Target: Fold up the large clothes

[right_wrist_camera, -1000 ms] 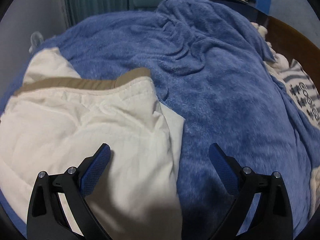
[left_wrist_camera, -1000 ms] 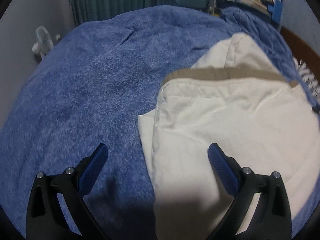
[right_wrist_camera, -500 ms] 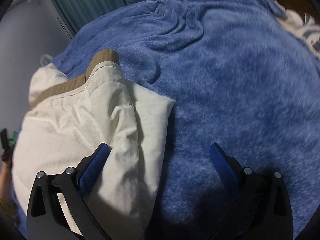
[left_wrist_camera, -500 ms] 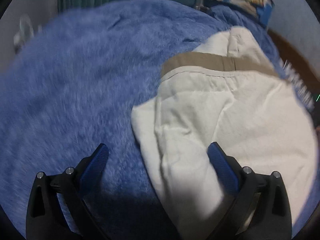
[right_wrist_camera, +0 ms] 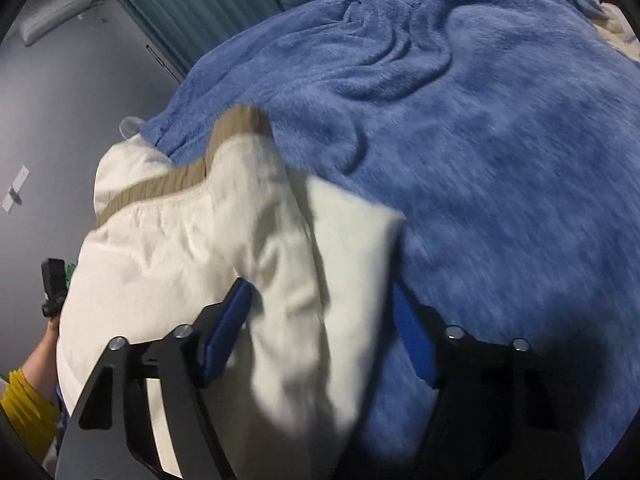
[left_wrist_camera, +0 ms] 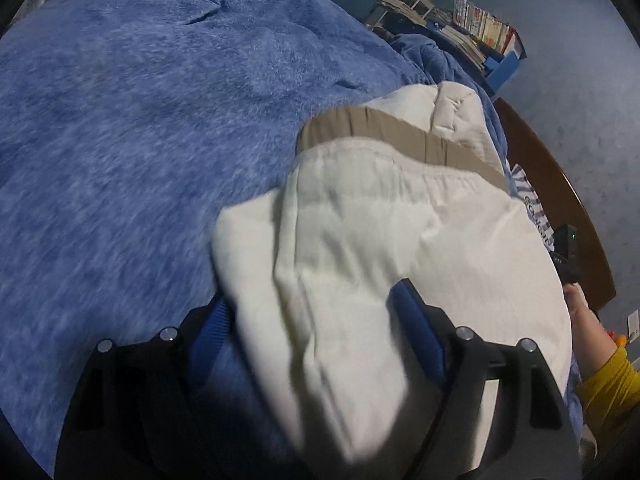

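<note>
A folded cream garment (left_wrist_camera: pixel 392 232) with a tan waistband (left_wrist_camera: pixel 380 132) lies on a blue fleece blanket (left_wrist_camera: pixel 140 120). My left gripper (left_wrist_camera: pixel 316 320) straddles the garment's near left edge, with the cloth bunched between its blue pads, jaws partly closed around it. In the right wrist view the same garment (right_wrist_camera: pixel 200 240) shows its tan band (right_wrist_camera: pixel 192 176). My right gripper (right_wrist_camera: pixel 320 316) straddles the garment's near right edge, with cloth between its pads.
The blue blanket (right_wrist_camera: pixel 480 120) covers the bed. A wooden bed frame (left_wrist_camera: pixel 560 200) runs on the right. A shelf with books (left_wrist_camera: pixel 480 24) stands behind. A striped cloth (left_wrist_camera: pixel 532 200) lies at the bed's right edge. Teal curtains (right_wrist_camera: pixel 180 4) hang at the back.
Both grippers have moved down and inward onto the garment's near corners, and their jaws have narrowed around the cloth. The cloth edges have bunched up.
</note>
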The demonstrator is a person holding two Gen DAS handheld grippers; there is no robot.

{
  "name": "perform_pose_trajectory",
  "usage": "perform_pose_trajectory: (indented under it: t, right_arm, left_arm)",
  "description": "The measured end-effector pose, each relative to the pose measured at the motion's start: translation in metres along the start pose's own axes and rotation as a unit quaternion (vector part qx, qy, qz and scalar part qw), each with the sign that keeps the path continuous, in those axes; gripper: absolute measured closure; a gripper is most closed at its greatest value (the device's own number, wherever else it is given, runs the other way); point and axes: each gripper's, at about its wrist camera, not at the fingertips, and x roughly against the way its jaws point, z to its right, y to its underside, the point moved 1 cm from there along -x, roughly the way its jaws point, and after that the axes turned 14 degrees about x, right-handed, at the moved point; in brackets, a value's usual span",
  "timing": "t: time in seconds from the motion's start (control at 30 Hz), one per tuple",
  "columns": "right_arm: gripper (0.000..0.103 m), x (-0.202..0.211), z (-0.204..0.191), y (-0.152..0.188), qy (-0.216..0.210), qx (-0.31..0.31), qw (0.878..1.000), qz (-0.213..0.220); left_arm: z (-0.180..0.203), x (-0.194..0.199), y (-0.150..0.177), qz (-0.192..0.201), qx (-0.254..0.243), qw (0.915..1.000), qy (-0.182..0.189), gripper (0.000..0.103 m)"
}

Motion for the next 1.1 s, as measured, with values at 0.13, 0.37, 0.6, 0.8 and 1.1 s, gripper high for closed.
perform_pose_trajectory:
  t: [0.13, 0.37, 0.6, 0.8, 1.1]
  right_arm:
    - [0.039, -0.018, 0.004, -0.007, -0.028, -0.026, 0.999, -0.006]
    - [0.084, 0.003, -0.015, -0.007, -0.046, 0.008, 0.998, 0.03]
    - [0.092, 0.058, -0.064, -0.009, 0.034, 0.106, 0.99, 0.09]
    - [0.094, 0.125, -0.104, -0.005, 0.036, 0.13, 0.982, 0.136]
    - [0.094, 0.244, -0.172, 0.027, 0.027, 0.125, 0.972, 0.196]
  left_arm:
    - [-0.001, -0.013, -0.007, 0.003, 0.017, 0.9998, 0.007, 0.027]
    - [0.016, -0.003, -0.002, 0.014, -0.015, 0.9995, 0.024, 0.073]
    - [0.05, 0.031, 0.007, 0.039, -0.092, 0.995, 0.005, 0.094]
    - [0.077, 0.091, 0.019, 0.06, -0.111, 0.9916, 0.027, 0.095]
    - [0.112, 0.2, 0.077, 0.113, -0.107, 0.9843, 0.083, 0.096]
